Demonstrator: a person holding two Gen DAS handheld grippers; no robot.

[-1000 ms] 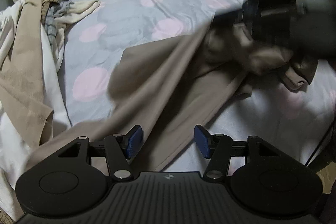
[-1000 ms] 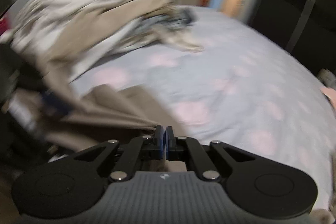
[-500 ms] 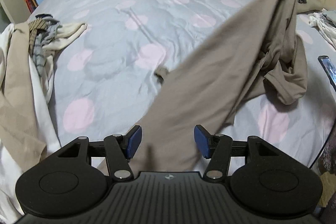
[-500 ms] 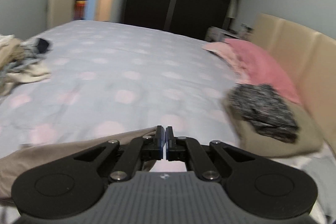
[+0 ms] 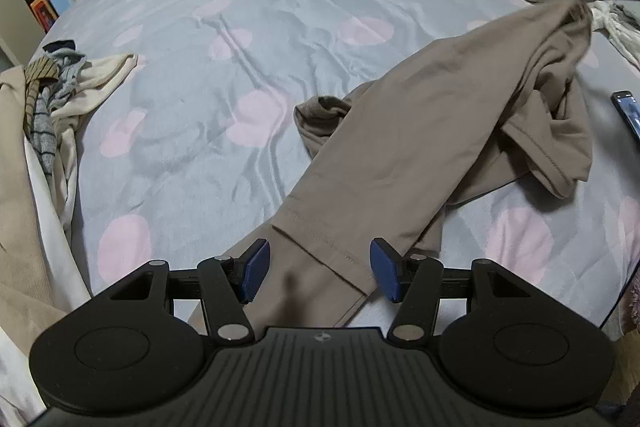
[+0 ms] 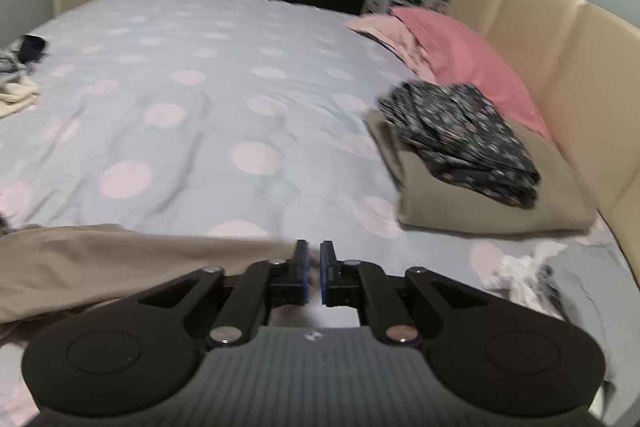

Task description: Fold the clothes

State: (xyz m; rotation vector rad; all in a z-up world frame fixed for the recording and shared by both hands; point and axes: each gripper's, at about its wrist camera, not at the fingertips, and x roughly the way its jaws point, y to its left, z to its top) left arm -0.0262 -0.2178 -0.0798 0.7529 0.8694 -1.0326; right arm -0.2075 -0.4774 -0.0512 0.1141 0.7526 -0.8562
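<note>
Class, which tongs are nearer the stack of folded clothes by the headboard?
Right. The right tongs sit just short of the stack of folded clothes; the left tongs are further away.

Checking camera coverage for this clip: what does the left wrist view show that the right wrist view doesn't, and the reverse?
Left wrist only: the left gripper, open astride the taupe garment's hem, a phone at the right edge, and a striped heap.

Right wrist only: the right gripper, jaws just opening with nothing visibly gripped, the headboard and the pink pillow.

Both: the taupe garment, dotted bedspread and folded stack.
</note>
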